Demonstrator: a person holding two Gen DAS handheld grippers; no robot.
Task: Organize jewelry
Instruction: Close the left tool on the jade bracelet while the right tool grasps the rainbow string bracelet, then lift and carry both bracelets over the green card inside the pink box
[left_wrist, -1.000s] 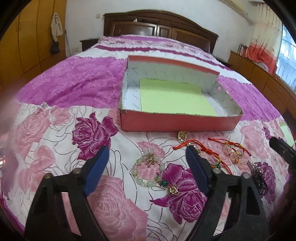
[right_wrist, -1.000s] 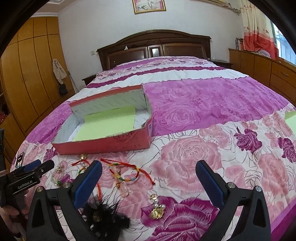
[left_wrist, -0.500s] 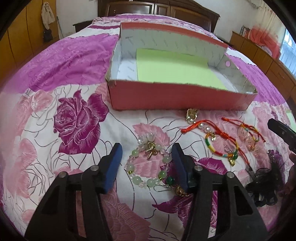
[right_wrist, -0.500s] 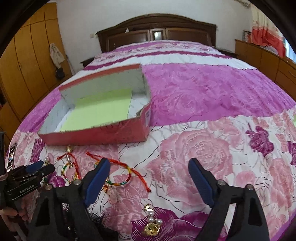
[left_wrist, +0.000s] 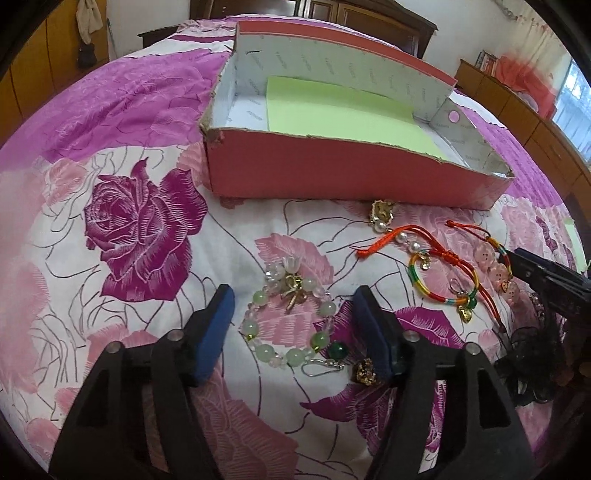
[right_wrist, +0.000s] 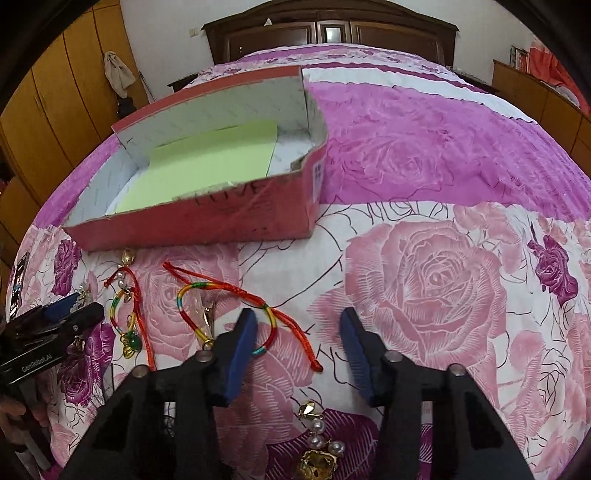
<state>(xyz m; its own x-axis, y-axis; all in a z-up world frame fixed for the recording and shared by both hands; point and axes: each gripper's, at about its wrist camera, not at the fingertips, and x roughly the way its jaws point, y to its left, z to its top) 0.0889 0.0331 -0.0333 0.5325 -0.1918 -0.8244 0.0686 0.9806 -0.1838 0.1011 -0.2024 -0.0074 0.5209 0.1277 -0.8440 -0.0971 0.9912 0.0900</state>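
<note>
Your left gripper (left_wrist: 293, 325) is opening, jaws straddling the green bead bracelet (left_wrist: 286, 328) without pressing it: glossy pale-green and clear round beads, a gold bow charm at its top, one dark green bead and a silver hook by your right pad. It lies flat on the bed (left_wrist: 140, 221), a quilted cover printed with pink and magenta roses, near the foot edge. Your right gripper (right_wrist: 299, 339) is closing at a middling gap; its left pad sits over the rainbow cord bracelet (right_wrist: 225, 306), thin woven cord with red tails, while the right pad is over bare cover, so nothing is gripped yet. A second red cord bracelet (left_wrist: 441, 273) with pearls and a gold charm lies between the two grippers. The red cardboard box (left_wrist: 351, 181), shallow, with torn rim edges, a white printed lining and a flat lime-green sheet (left_wrist: 343, 114) on its floor, sits farther up the bed, beyond all the jewelry. The pearl-and-gold earring (right_wrist: 319, 446) is cut off at the frame bottom in the right wrist view. The black fuzzy piece (left_wrist: 532, 354) is half hidden behind your right gripper; can't make out its shape.
</note>
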